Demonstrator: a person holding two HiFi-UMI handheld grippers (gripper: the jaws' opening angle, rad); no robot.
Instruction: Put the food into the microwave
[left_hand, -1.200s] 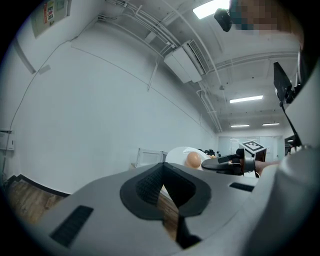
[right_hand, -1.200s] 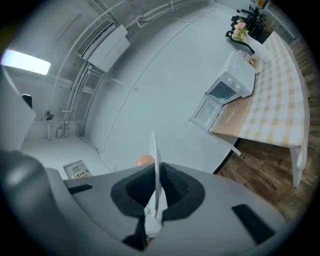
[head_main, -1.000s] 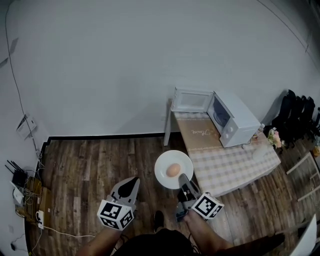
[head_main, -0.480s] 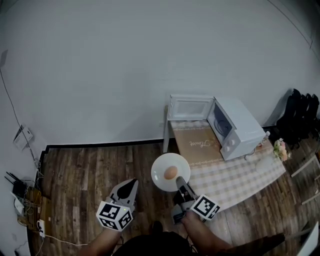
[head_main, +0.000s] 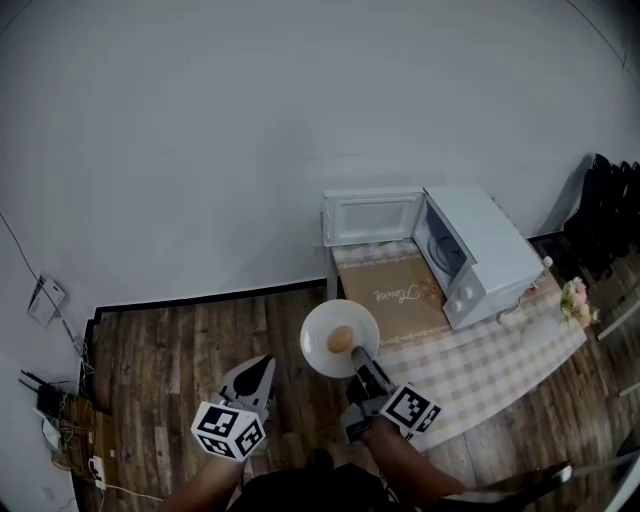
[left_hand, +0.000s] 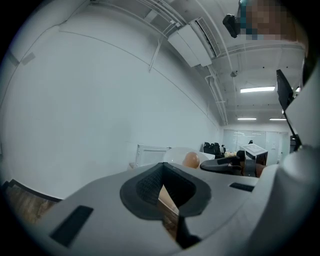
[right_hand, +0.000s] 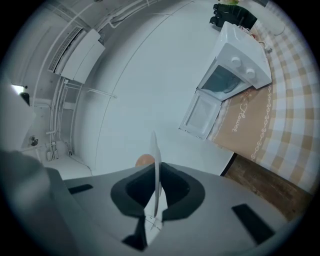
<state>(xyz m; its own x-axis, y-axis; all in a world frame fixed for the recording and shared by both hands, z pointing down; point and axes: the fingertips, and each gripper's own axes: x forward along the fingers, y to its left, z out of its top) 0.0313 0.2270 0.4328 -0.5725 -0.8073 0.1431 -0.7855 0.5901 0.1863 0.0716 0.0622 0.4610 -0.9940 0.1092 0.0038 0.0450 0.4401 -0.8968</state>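
Note:
A white plate (head_main: 338, 340) with a brown egg (head_main: 340, 338) on it hangs level in the air, just short of the table's near corner. My right gripper (head_main: 359, 360) is shut on the plate's near rim. In the right gripper view the plate (right_hand: 155, 160) shows edge-on between the jaws, with the egg (right_hand: 144, 160) behind it. The white microwave (head_main: 470, 255) stands on the table with its door (head_main: 372, 218) swung open to the left. My left gripper (head_main: 261, 367) is shut and holds nothing, level with the right one and to its left.
The table (head_main: 490, 365) has a checked cloth and a tan mat (head_main: 395, 290) in front of the microwave. Dark wooden floor (head_main: 170, 350) lies below me, a white wall beyond. Black chairs (head_main: 610, 200) stand at the far right, cables and boxes (head_main: 60, 410) at the far left.
Both grippers and the plate have been carried toward the table and microwave, which now look closer. The right gripper's hold on the plate is unchanged.

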